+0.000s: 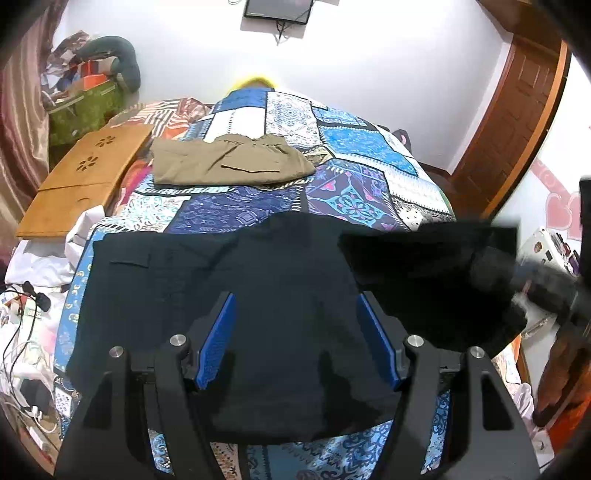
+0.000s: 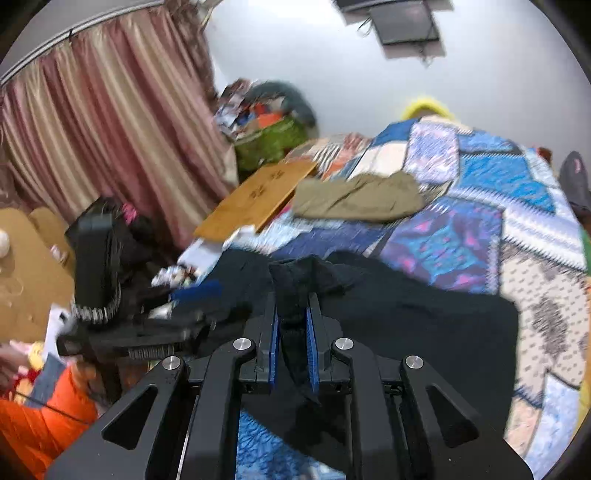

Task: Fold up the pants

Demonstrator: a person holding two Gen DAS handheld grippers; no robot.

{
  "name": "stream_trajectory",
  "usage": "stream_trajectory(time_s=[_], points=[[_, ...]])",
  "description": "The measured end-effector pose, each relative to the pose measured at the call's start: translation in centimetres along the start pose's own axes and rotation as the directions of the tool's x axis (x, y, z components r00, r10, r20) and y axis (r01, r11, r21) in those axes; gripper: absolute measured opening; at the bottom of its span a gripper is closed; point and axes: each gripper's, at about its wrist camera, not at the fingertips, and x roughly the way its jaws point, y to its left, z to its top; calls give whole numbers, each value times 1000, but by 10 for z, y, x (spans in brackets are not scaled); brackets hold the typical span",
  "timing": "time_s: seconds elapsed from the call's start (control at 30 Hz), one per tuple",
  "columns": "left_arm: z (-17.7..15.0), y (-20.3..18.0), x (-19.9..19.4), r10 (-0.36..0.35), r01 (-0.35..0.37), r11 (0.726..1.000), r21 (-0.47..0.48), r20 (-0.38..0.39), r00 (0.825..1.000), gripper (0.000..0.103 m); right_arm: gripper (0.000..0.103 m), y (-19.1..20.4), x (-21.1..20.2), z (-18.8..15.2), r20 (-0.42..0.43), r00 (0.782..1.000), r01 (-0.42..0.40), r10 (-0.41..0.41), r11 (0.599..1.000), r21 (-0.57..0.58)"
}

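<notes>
Black pants (image 1: 258, 332) lie spread on the patchwork bed (image 1: 351, 147), near edge; the right tool (image 2: 291, 299) pinches a raised fold, the left tool (image 1: 295, 314) stands wide above them. Folded khaki pants (image 1: 229, 164) lie farther back.

- Beyond the right gripper (image 2: 291, 321), the right wrist view smears: the khaki pants (image 2: 358, 199), wooden board (image 2: 255, 199) and quilt (image 2: 461, 251) lose their edges.
- To its left, the left gripper (image 2: 192, 295) shows as a blurred dark shape; how its jaws stand cannot be told there.
- Black pants (image 2: 406, 314) vanish under the right gripper's body, their near edge hidden.
- In the left wrist view, right of the left gripper (image 1: 297, 338), a raised black fold (image 1: 424, 266) and whatever holds it blur together.
- A wall screen (image 1: 277, 11) ahead is cut by the top edge.
</notes>
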Motion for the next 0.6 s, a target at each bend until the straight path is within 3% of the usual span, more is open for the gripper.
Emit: stream_trajectory(time_s=[0.27, 0.37, 0.43, 0.6], points=[[1, -3, -1, -2, 2, 1000, 5, -7, 1000, 67, 16, -3, 40, -49, -183, 983, 20, -19, 1000, 2], [4, -12, 1, -7, 8, 1000, 24, -8, 1000, 67, 29, 0, 36, -50, -191, 981, 17, -17, 1000, 1], [7, -21, 3, -14, 14, 999, 41, -10, 1000, 67, 46, 2, 30, -44, -192, 981, 36, -37, 999, -11], [19, -40, 8, -35, 36, 996, 80, -14, 999, 67, 49, -9, -2, -34, -116, 990, 73, -75, 997, -20]])
